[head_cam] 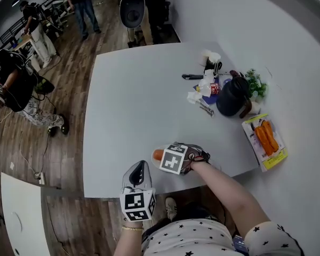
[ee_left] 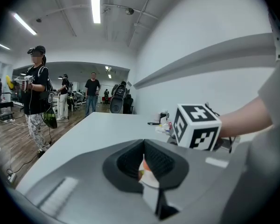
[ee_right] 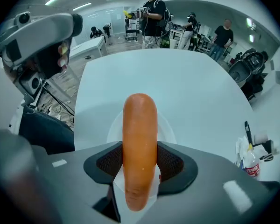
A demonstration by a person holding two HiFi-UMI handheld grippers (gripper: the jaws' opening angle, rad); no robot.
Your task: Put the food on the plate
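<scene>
My right gripper (ee_right: 140,171) is shut on an orange sausage (ee_right: 140,143), which points forward out of the jaws. It hangs over a white plate (ee_right: 167,130) near the table's front edge. In the head view the sausage (head_cam: 158,154) pokes out to the left of the right gripper (head_cam: 170,159), above the plate (head_cam: 161,165). My left gripper (head_cam: 138,176) hovers at the table's front edge, just near of the plate, with nothing held. In the left gripper view its jaws (ee_left: 147,167) stand together, with only a sliver of plate and sausage showing past them.
A black kettle (head_cam: 232,96), a small plant (head_cam: 254,83) and bottles with tissues (head_cam: 208,84) crowd the table's far right. A yellow-edged tray of more sausages (head_cam: 265,138) lies at the right edge. People stand on the wooden floor (head_cam: 74,47) to the left.
</scene>
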